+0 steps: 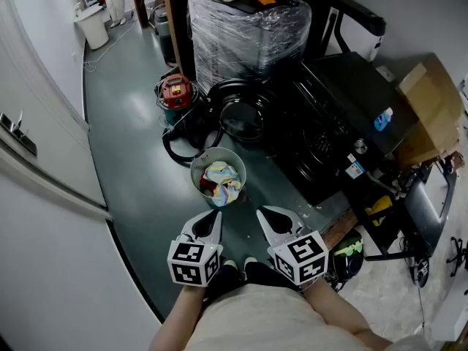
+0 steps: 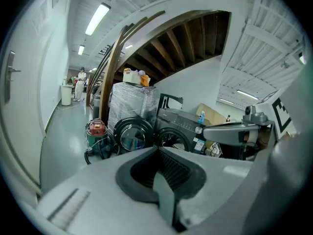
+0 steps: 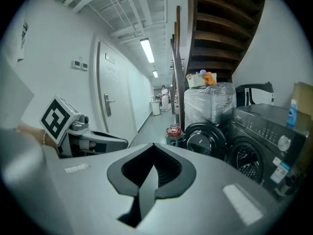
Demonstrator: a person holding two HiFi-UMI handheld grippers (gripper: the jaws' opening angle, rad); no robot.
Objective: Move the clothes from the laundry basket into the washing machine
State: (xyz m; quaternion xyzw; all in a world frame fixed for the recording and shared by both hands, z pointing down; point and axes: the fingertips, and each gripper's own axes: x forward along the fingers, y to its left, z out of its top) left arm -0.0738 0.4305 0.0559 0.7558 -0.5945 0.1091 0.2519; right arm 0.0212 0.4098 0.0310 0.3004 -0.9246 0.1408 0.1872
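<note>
A round grey laundry basket (image 1: 199, 168) stands on the floor just ahead of me, holding a heap of pale, colourful clothes (image 1: 221, 179). Behind it to the right sits a black washing machine (image 1: 333, 126) with its round door (image 1: 240, 112) swung open; it also shows in the left gripper view (image 2: 182, 125) and the right gripper view (image 3: 259, 138). My left gripper (image 1: 213, 216) and right gripper (image 1: 265, 212) hover side by side short of the basket, both shut and empty. Each one's jaws meet in its own view, left gripper (image 2: 157, 148) and right gripper (image 3: 154, 145).
A red vacuum (image 1: 176, 91) with a black hose lies left of the machine's door. A plastic-wrapped pallet (image 1: 248, 28) stands behind. A cardboard box (image 1: 431, 112) and a blue bottle (image 1: 383, 119) sit to the right. A white door (image 1: 44, 159) lines the left side.
</note>
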